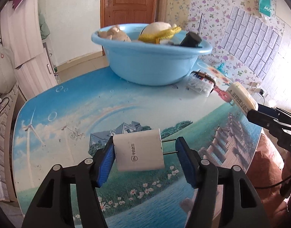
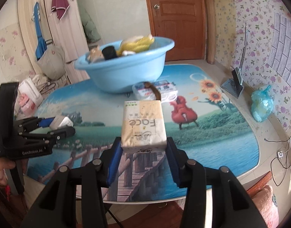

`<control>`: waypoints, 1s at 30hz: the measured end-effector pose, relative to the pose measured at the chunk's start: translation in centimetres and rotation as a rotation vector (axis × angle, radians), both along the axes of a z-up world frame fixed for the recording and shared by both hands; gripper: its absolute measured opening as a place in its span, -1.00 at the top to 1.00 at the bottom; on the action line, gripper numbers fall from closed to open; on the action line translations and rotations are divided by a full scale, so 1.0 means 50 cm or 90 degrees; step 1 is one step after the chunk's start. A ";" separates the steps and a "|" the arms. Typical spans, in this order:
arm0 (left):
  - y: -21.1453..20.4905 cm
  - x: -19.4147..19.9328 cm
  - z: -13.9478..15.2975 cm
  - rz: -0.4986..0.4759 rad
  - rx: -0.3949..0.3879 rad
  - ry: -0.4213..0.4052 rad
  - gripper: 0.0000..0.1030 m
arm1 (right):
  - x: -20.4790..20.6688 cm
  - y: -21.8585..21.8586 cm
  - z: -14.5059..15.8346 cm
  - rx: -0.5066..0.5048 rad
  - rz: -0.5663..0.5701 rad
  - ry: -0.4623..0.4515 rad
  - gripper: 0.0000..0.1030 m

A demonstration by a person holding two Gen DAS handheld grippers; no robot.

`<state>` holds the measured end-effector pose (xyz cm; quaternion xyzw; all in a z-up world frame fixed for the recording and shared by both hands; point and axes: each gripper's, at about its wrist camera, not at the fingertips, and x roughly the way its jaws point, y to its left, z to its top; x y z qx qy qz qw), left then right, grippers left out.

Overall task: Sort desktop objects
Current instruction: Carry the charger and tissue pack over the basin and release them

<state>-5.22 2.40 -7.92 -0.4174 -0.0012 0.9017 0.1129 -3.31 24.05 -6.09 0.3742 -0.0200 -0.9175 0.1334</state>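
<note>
A white charger plug (image 1: 138, 152) hangs between the blue pads of my left gripper (image 1: 144, 152), its body against the left pad and its prongs toward the right pad. The right wrist view has that gripper (image 2: 58, 127) at the left, holding the charger (image 2: 60, 122) above the table. My right gripper (image 2: 143, 152) is shut on a beige tissue pack (image 2: 143, 125) printed "Face", held over the table's near edge. From the left wrist view the tissue pack (image 1: 240, 98) sticks out of the right gripper (image 1: 254, 110) at the far right.
A light blue basin (image 1: 151, 64) (image 2: 126, 70) at the table's back holds plush toys, yellow rope and a black item. A clear pack of small tissues (image 1: 200, 84) (image 2: 155, 91) lies beside it. Picture-printed table (image 1: 69, 114). On the floor at right: dustpan (image 2: 233, 85), blue bag (image 2: 261, 104).
</note>
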 end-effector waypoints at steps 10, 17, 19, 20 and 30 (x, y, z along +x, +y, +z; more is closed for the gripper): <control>-0.002 -0.021 0.090 0.008 0.028 0.048 -0.21 | -0.014 -0.016 0.061 -0.031 0.030 0.051 0.14; -0.003 -0.073 0.147 0.010 0.012 0.094 -0.21 | -0.059 -0.019 0.105 -0.052 0.039 0.081 0.14; -0.003 -0.096 0.160 0.012 0.017 0.101 -0.21 | -0.075 -0.018 0.113 -0.055 0.041 0.090 0.14; -0.004 -0.108 0.163 0.012 0.017 0.102 -0.21 | -0.086 -0.017 0.116 -0.056 0.042 0.093 0.14; 0.027 -0.221 0.175 -0.003 0.003 0.104 -0.21 | -0.184 -0.024 0.115 -0.055 0.063 0.095 0.14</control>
